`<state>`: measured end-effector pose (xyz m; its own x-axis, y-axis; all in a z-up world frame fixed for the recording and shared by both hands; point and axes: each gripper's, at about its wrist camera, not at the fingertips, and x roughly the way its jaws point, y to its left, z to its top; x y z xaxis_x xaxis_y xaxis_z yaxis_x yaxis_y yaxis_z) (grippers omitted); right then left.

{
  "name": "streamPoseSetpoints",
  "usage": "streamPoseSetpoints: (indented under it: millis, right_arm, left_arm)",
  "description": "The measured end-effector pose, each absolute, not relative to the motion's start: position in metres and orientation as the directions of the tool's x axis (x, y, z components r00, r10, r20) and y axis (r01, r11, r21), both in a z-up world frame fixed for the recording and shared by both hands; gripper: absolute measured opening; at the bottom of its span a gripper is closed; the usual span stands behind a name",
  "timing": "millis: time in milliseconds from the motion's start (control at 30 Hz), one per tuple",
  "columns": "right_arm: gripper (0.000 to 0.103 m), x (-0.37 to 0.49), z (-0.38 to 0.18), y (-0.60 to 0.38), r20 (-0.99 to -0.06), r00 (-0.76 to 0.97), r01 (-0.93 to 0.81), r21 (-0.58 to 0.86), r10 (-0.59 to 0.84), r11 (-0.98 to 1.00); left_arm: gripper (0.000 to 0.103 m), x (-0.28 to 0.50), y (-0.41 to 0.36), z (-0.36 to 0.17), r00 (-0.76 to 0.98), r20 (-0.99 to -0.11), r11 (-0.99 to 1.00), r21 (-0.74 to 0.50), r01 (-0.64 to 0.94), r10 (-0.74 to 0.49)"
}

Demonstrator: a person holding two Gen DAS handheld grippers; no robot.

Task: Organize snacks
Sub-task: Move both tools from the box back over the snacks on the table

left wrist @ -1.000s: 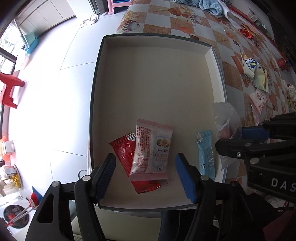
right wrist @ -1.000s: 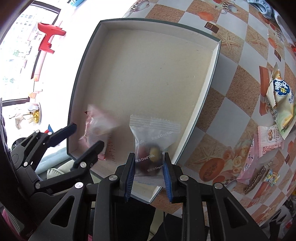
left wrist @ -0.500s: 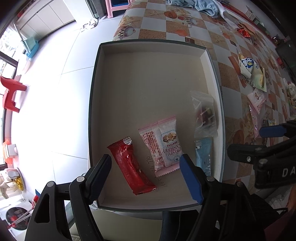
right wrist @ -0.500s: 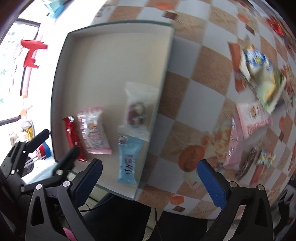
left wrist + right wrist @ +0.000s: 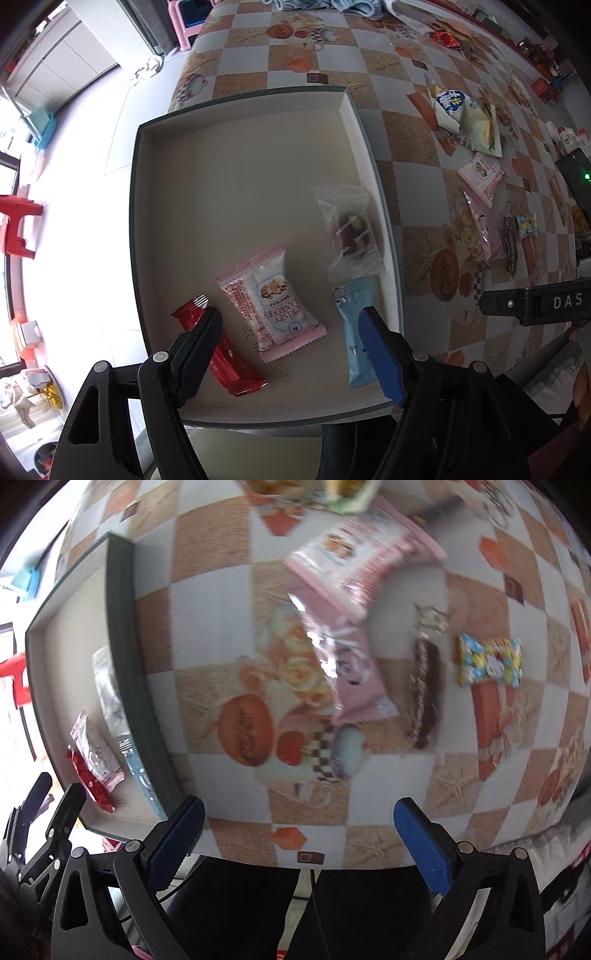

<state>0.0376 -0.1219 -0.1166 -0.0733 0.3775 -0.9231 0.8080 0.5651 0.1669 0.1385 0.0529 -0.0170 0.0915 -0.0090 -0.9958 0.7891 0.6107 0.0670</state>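
Observation:
A shallow dark-rimmed box (image 5: pixel 236 177) holds a red bar (image 5: pixel 229 365), a pink cracker pack (image 5: pixel 271 299), a light blue pack (image 5: pixel 354 328) and a clear pouch (image 5: pixel 351 229). My left gripper (image 5: pixel 291 350) is open and empty above the box's near end. My right gripper (image 5: pixel 299 834) is open and empty over the checkered table, right of the box (image 5: pixel 122 627). Loose snacks lie ahead of it: a long pink pack (image 5: pixel 347 664), a pink cracker pack (image 5: pixel 358 554), a dark bar (image 5: pixel 424 694) and a colourful candy (image 5: pixel 491 661).
A white-and-blue bag (image 5: pixel 465 114) and a pink pack (image 5: pixel 484 173) lie on the table right of the box. Blue cloth (image 5: pixel 332 4) lies at the far end. The table's near edge (image 5: pixel 332 864) is just under my right gripper. White floor lies left of the box.
My right gripper opened, let go of the clear pouch into the box, and swung right over the table. My left gripper drew back and right a little.

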Motion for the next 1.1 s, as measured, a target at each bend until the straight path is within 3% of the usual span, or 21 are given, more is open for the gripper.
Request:
streamPoseSetpoints:
  millis: [567, 1100]
  right_arm:
    - [0.103, -0.061, -0.128, -0.177, -0.924, -0.024, 0.935, 0.114, 0.381, 0.336]
    - [0.103, -0.093, -0.131, -0.212, -0.938, -0.041, 0.940, 0.080, 0.344, 0.331]
  left_arm:
    - [0.079, 0.081, -0.024, -0.023, 0.056, -0.998, 0.464, 0.044, 0.885, -0.013]
    - [0.079, 0.075, -0.102, -0.071, -0.109, -0.994, 0.638, -0.082, 0.766, 0.004]
